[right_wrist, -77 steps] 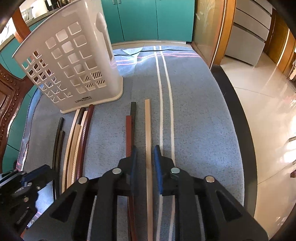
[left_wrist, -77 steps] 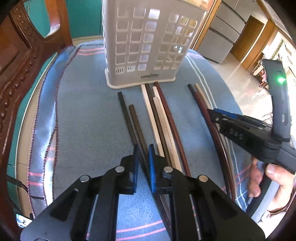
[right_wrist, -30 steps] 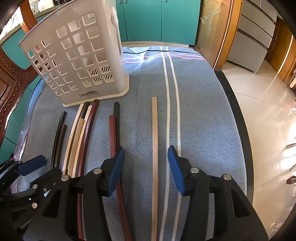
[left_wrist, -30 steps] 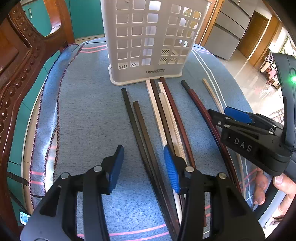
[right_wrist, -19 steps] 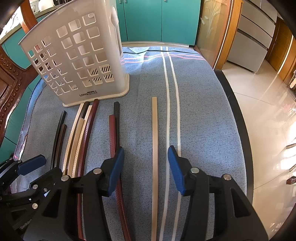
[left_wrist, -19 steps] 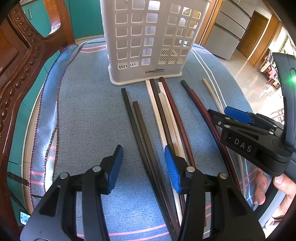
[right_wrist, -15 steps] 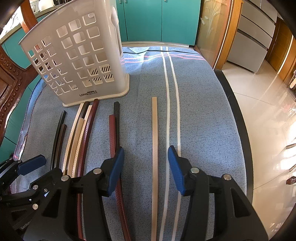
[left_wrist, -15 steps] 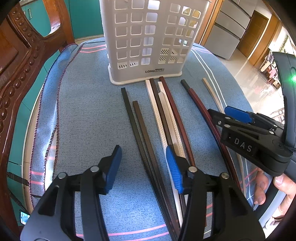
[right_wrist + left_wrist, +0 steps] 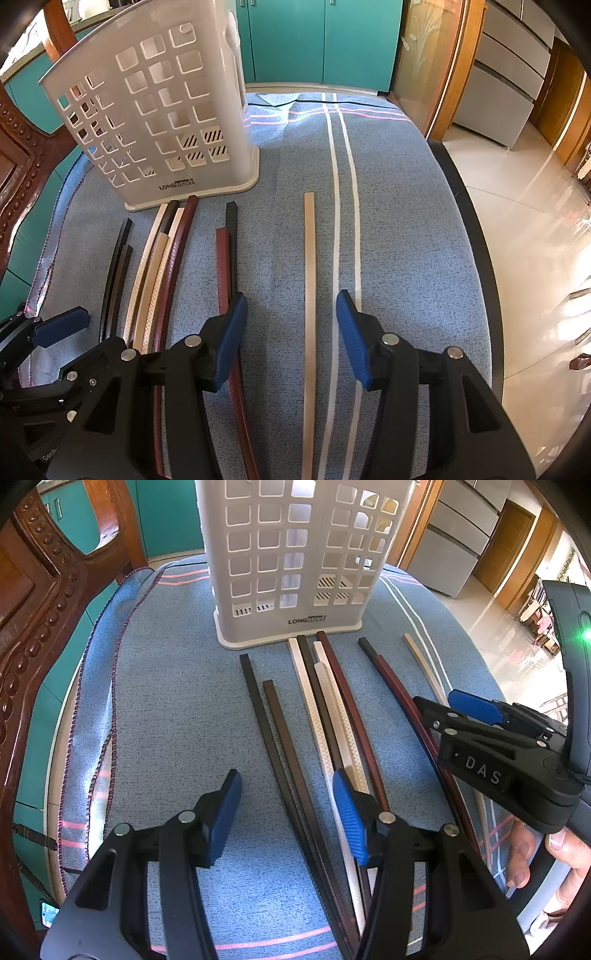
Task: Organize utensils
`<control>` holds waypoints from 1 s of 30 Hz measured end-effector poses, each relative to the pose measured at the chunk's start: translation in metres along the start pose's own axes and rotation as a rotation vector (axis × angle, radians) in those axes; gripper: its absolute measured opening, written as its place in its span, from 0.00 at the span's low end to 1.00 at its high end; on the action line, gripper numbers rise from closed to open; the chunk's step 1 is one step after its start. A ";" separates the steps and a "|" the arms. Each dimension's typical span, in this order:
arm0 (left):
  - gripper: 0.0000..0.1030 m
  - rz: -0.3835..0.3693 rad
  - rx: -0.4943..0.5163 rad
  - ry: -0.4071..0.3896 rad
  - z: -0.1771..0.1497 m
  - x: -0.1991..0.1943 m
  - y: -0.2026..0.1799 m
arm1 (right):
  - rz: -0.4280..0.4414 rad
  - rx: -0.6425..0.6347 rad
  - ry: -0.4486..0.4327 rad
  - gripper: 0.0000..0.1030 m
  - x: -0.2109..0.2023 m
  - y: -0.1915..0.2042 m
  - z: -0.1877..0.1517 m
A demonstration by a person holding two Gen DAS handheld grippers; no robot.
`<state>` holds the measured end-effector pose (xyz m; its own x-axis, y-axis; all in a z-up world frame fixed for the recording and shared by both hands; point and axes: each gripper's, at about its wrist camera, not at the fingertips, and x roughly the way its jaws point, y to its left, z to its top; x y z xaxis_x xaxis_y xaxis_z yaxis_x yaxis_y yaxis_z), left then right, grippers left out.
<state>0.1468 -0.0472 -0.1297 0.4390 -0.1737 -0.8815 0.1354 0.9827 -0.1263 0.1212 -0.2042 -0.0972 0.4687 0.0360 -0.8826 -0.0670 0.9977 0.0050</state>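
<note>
Chopsticks laid out before the holder

Left wrist view: chopsticks (image 9: 325, 716) lie flat on a blue cloth (image 9: 177, 709) in the middle of the frame, long axes running from the bottom edge up toward the white slotted holder (image 9: 295, 561) at top centre. They are slim square sticks: two dark ones at left, a cluster of white, dark and maroon ones in the middle, a dark-and-maroon pair and a tan one at right. The left gripper (image 9: 288, 812) at bottom centre stands about half open, the dark pair between its blue pads, nothing gripped. The right gripper (image 9: 458, 716) sits at the right edge.

Right wrist view: the tan stick (image 9: 309, 295) runs straight up the centre of the frame, its far end pointing past the holder (image 9: 159, 110) at upper left. The right gripper (image 9: 290, 328) is about half open astride it, pads clear. The other sticks fan along the lower left.
</note>
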 end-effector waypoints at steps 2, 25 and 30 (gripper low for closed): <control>0.51 0.000 0.000 0.000 0.000 0.000 0.000 | 0.000 0.000 0.000 0.50 0.000 0.000 0.000; 0.55 0.006 0.003 0.002 -0.002 -0.003 -0.002 | 0.002 0.007 -0.001 0.50 0.001 0.000 0.000; 0.55 0.006 0.001 0.003 -0.003 -0.002 -0.002 | -0.003 0.029 -0.007 0.33 -0.001 -0.008 0.002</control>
<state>0.1431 -0.0487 -0.1290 0.4376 -0.1672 -0.8835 0.1338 0.9837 -0.1199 0.1226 -0.2122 -0.0952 0.4753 0.0335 -0.8792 -0.0400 0.9991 0.0164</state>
